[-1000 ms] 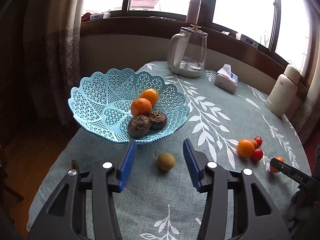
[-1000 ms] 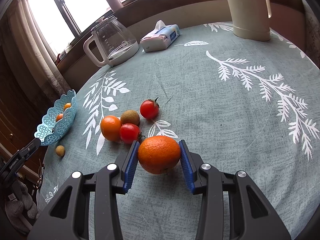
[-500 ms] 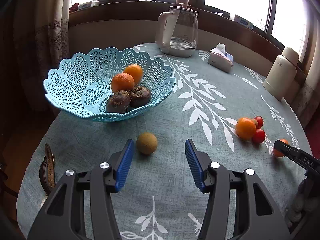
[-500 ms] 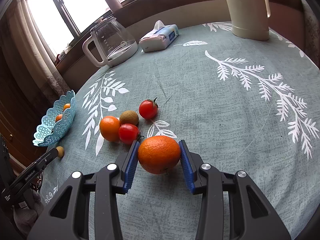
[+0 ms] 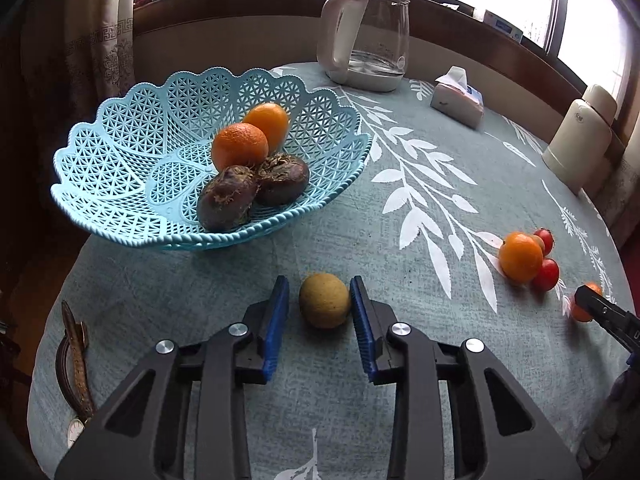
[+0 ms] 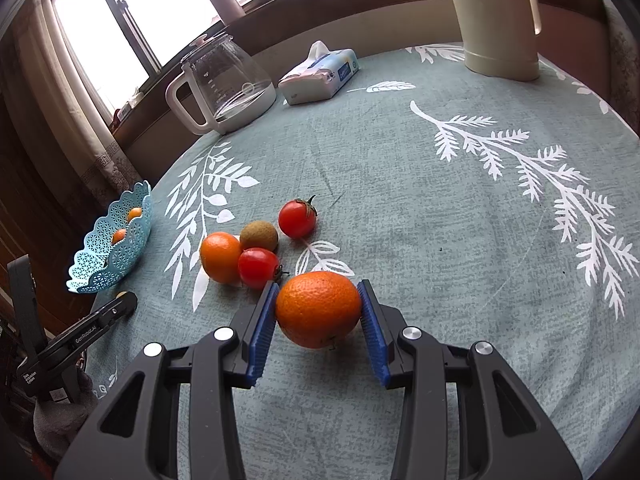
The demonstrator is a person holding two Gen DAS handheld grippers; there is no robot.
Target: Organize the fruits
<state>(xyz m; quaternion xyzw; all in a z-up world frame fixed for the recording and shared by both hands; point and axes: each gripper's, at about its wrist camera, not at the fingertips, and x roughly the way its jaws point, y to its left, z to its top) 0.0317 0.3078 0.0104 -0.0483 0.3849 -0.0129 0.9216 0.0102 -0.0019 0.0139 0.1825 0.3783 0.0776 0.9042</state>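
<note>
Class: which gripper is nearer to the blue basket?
Left. The left gripper brackets a yellow-green fruit just before the blue basket; the right gripper grips an orange far across the table.

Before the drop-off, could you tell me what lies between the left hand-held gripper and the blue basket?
Left wrist view: only bare tablecloth lies between the left hand-held gripper, which brackets the yellow-green fruit, and the blue basket.
</note>
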